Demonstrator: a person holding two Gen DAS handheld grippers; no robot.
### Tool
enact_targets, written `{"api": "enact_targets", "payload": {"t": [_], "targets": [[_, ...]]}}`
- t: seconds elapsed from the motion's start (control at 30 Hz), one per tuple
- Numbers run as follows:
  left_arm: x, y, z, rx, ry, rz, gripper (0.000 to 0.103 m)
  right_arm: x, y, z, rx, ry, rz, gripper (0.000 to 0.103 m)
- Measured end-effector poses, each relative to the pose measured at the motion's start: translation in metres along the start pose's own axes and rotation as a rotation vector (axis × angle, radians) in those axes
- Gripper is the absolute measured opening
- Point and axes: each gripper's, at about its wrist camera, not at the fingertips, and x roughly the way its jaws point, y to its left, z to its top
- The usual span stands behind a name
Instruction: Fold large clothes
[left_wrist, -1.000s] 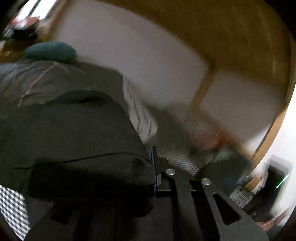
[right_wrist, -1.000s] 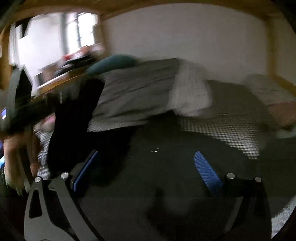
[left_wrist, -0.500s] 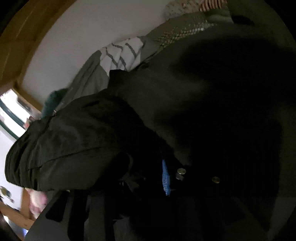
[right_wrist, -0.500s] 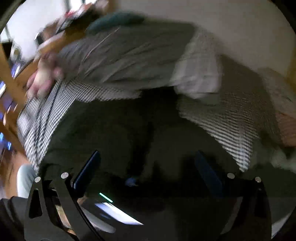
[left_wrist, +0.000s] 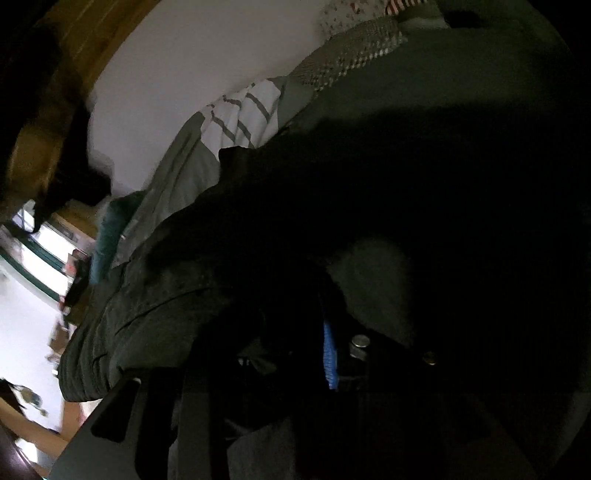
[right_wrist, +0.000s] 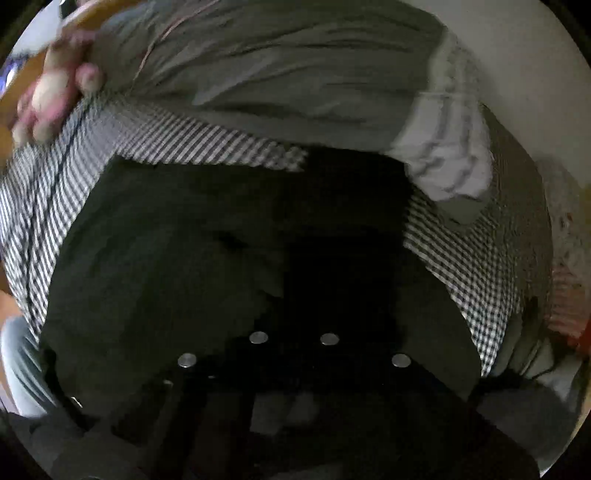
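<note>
Black-and-white checked bed sheet (right_wrist: 155, 140) spans the scene. Large dark green cloth garment (right_wrist: 166, 258) lies on it, near side, centre. Grey quilt (right_wrist: 280, 66) bunched at far side. Right gripper (right_wrist: 293, 338): jaws just closed, clenched over the garment. Left gripper (left_wrist: 295, 332): garment fabric bunched between its jaws, grasped.

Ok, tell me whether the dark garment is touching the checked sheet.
Touching. The right wrist view shows the dark garment lying flat on the checked sheet, no gap at its edge.

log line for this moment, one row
task: fold large clothes | left tool: shut on dark garment | right tool: shut, over garment, grip unclear | surface: checked sheet
</note>
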Motion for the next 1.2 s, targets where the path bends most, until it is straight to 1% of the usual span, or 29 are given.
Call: {"api": "enact_targets", "payload": {"t": [0.03,0.1,0.13,0.17,0.2,0.23,0.27,0.33,0.37,0.4,0.43,0.47,0.5,0.53,0.57,0.6,0.63,0.7,0.73,0.77,0.8,0.83,0.9,1.0,1.07,1.1,1.13,1.17,1.2], "targets": [[-0.003,0.002,-0.002,-0.014,-0.007,-0.018,0.027,-0.004,-0.016,-0.007,0.042,0.009,0.048,0.000],[-0.001,-0.005,-0.002,0.019,0.000,0.006,0.027,-0.013,-0.031,-0.015,0.085,0.001,0.103,0.001],[0.000,-0.011,-0.001,0.048,0.010,0.030,0.027,-0.017,-0.028,-0.017,0.082,0.002,0.107,0.005],[0.001,-0.018,0.002,0.086,0.020,0.064,0.027,-0.023,-0.012,-0.016,0.042,0.011,0.116,0.006],[0.003,-0.027,0.006,0.142,0.041,0.106,0.026,-0.025,0.002,-0.016,0.006,0.015,0.119,0.025],[0.005,-0.034,0.008,0.189,0.056,0.129,0.023,-0.026,0.025,-0.012,-0.051,0.016,0.111,0.076],[0.006,-0.037,0.010,0.216,0.066,0.140,0.020,-0.030,0.037,-0.013,-0.097,0.000,0.098,0.100],[0.009,-0.043,0.013,0.265,0.090,0.155,0.019,-0.019,0.076,-0.008,-0.236,0.013,-0.016,0.098],[0.010,-0.044,0.014,0.278,0.096,0.158,0.019,-0.007,0.097,-0.006,-0.311,0.018,-0.143,0.098],[0.010,-0.045,0.015,0.287,0.101,0.158,0.019,0.001,0.104,-0.005,-0.337,0.028,-0.210,0.097],[0.010,-0.045,0.015,0.288,0.102,0.158,0.019,0.016,0.109,-0.006,-0.377,0.062,-0.297,0.074],[0.010,-0.044,0.016,0.287,0.102,0.158,0.019,0.023,0.107,-0.006,-0.380,0.095,-0.309,0.049],[0.010,-0.044,0.016,0.283,0.099,0.155,0.018,0.027,0.100,-0.006,-0.349,0.122,-0.288,0.030],[0.010,-0.043,0.016,0.280,0.096,0.154,0.018,0.028,0.088,-0.007,-0.310,0.132,-0.264,0.023],[0.009,-0.042,0.016,0.269,0.090,0.151,0.018,0.028,0.080,-0.008,-0.303,0.136,-0.265,0.019],[0.009,-0.040,0.016,0.256,0.085,0.145,0.018,0.026,0.068,-0.010,-0.282,0.135,-0.254,0.016],[0.009,-0.039,0.015,0.246,0.081,0.139,0.018,0.019,0.048,-0.013,-0.227,0.122,-0.218,0.014],[0.008,-0.032,0.016,0.223,0.072,0.116,0.022,0.007,0.018,-0.018,-0.139,0.096,-0.155,0.013],[0.007,-0.025,0.016,0.193,0.063,0.119,0.038,0.001,-0.006,-0.023,-0.069,0.082,-0.104,0.013],[0.005,-0.016,0.015,0.143,0.053,0.132,0.064,-0.001,-0.019,-0.028,-0.034,0.074,-0.077,0.012],[0.002,-0.003,0.015,0.084,0.039,0.125,0.078,-0.003,-0.036,-0.032,0.008,0.063,-0.044,0.012],[-0.003,0.016,0.013,-0.006,0.027,0.076,0.099,-0.002,-0.056,-0.041,0.056,0.047,-0.017,0.012],[-0.008,0.043,0.007,-0.138,0.030,-0.041,0.098,0.011,-0.077,-0.055,0.104,0.048,-0.032,0.011],[-0.021,0.092,-0.013,-0.374,0.034,-0.201,0.098,0.037,-0.105,-0.075,0.195,0.059,0.032,0.011],[-0.024,0.124,-0.028,-0.513,0.035,-0.283,0.098,0.050,-0.121,-0.088,0.247,0.051,0.074,0.011],[-0.026,0.137,-0.036,-0.564,0.033,-0.286,0.098,0.055,-0.128,-0.093,0.265,0.039,0.088,0.013],[-0.024,0.160,-0.047,-0.641,0.029,-0.272,0.098,0.058,-0.133,-0.100,0.274,0.019,0.053,0.026],[-0.020,0.178,-0.057,-0.699,0.032,-0.248,0.098,0.058,-0.138,-0.103,0.275,0.006,-0.011,0.036],[-0.017,0.188,-0.065,-0.734,0.038,-0.225,0.098,0.056,-0.143,-0.109,0.280,-0.036,-0.169,0.055]]}}
